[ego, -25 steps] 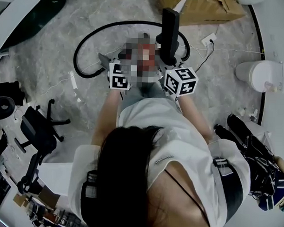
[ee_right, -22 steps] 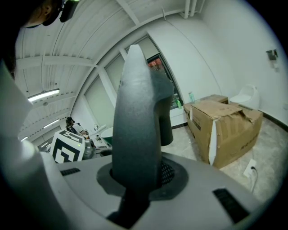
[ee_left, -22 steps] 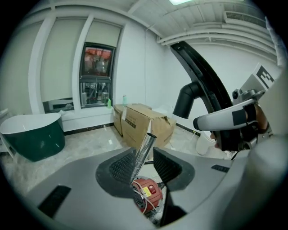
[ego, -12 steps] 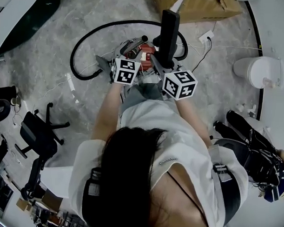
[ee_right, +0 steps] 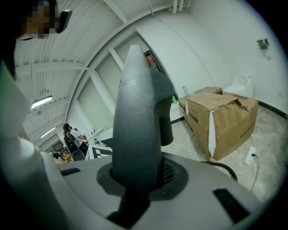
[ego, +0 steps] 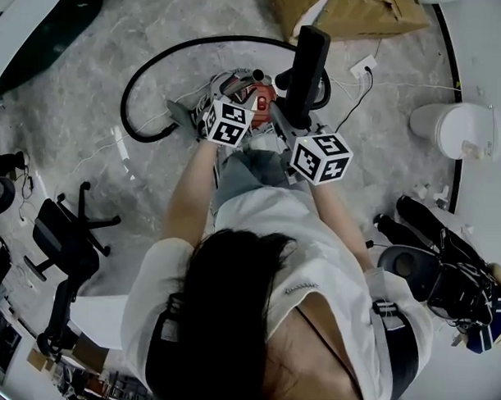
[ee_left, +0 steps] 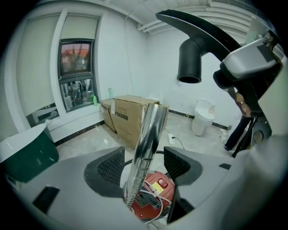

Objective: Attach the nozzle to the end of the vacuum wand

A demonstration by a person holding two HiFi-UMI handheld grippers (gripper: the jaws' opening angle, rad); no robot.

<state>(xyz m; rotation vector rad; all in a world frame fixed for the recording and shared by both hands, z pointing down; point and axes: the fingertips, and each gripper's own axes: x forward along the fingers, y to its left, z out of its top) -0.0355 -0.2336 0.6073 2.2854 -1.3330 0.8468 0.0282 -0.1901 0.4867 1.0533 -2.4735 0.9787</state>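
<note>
The shiny metal vacuum wand stands up between the jaws of my left gripper. Its jaws have just been opening, and the pads stand clear of the tube on both sides. Below the wand sits the red vacuum cleaner. My right gripper is shut on the black floor nozzle, held high with its socket facing down, up and right of the wand's top. In the head view, the nozzle rises beyond the right gripper, with the left gripper over the vacuum cleaner.
A black hose loops over the floor left of the vacuum cleaner. A cardboard box lies beyond it, with a power strip and a white toilet to the right. An office chair stands at the left.
The left gripper has slid forward and down along the wand toward the vacuum cleaner and its jaws have opened. The nozzle in the right gripper has rolled slightly.
</note>
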